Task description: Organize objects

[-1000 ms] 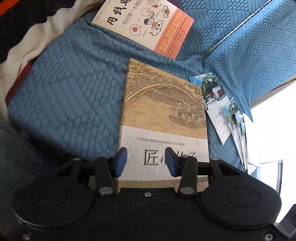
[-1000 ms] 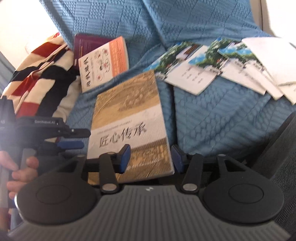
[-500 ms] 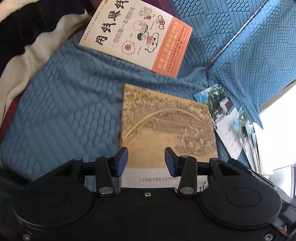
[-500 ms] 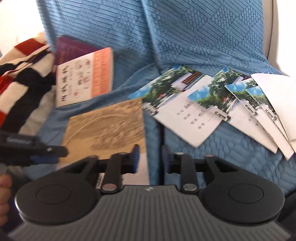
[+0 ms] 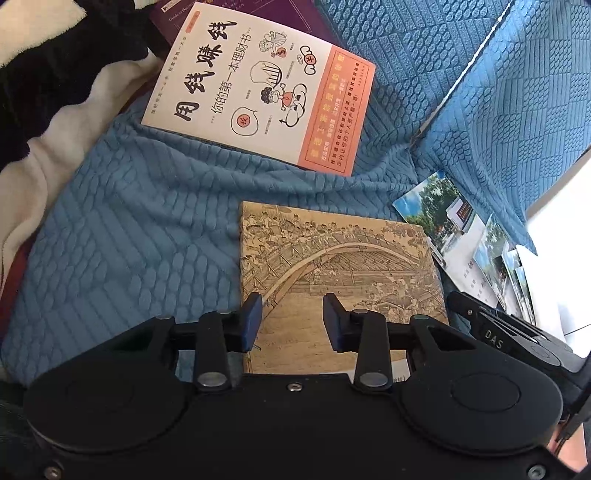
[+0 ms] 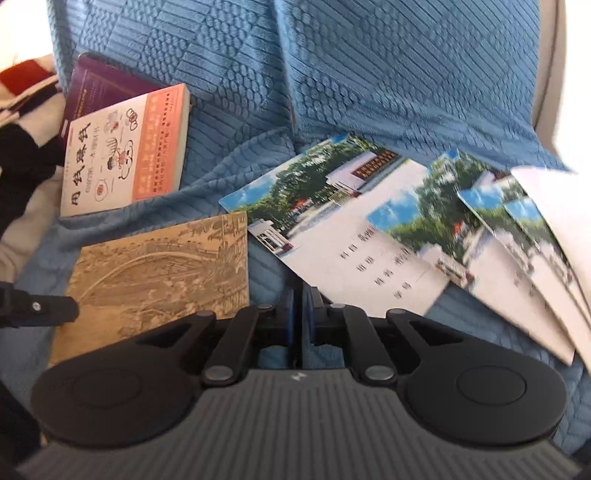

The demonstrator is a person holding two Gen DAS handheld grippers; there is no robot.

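A tan book (image 5: 343, 266) with a bridge drawing lies flat on the blue textured cover (image 5: 129, 240). My left gripper (image 5: 291, 321) hovers over the book's near half. Its jaws are closing, and the pads press on nothing. The same tan book (image 6: 166, 273) lies left of my right gripper (image 6: 301, 314), which is shut with nothing held, over the blue cover between the book and the fanned photo cards (image 6: 351, 229). A white and orange book (image 5: 258, 85) lies farther back, on top of a purple book (image 5: 258, 14).
A striped red, black and white blanket (image 5: 55, 74) is bunched at the left. White paper (image 6: 554, 206) overlaps the cards at the right. The sofa back (image 6: 369, 74) rises behind them. Part of my right gripper's body (image 5: 509, 343) shows at the left wrist view's right edge.
The right gripper's jaws closed from open to shut as it moved right, off the tan book toward the cards. The left gripper advanced along the tan book and its jaws narrowed slightly.
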